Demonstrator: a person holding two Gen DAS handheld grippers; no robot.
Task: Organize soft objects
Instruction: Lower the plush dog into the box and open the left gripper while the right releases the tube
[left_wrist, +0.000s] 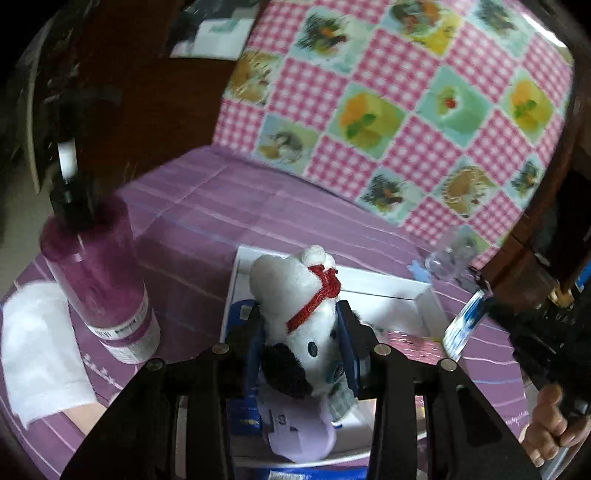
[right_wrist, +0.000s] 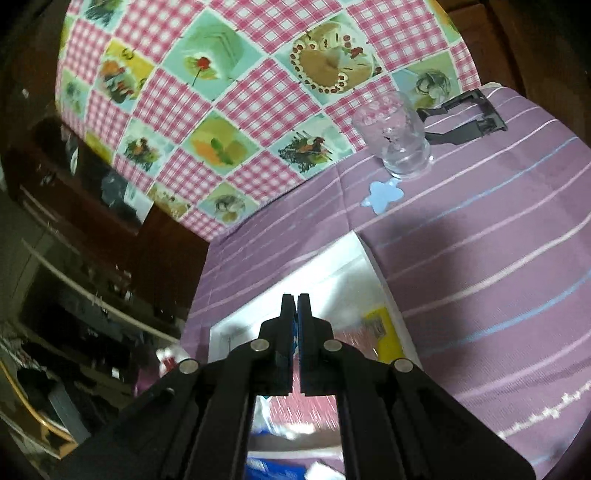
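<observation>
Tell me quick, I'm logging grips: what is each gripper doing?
Left gripper: closed on the plush dog.
Right gripper: shut, holding nothing.

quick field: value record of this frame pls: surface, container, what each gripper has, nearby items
surface: purple striped tablecloth
container: white box, open, holding packets and paper
left gripper: shut on plush dog, white with a black ear and red cord, above the box
right gripper: shut, nothing between its fingers, pointing over the white box
left of box: purple bottle with black pump, standing; white cloth beside it
right of box: clear glass, upright, next to a blue flower-shaped piece
backdrop: pink checked cloth with food prints
</observation>
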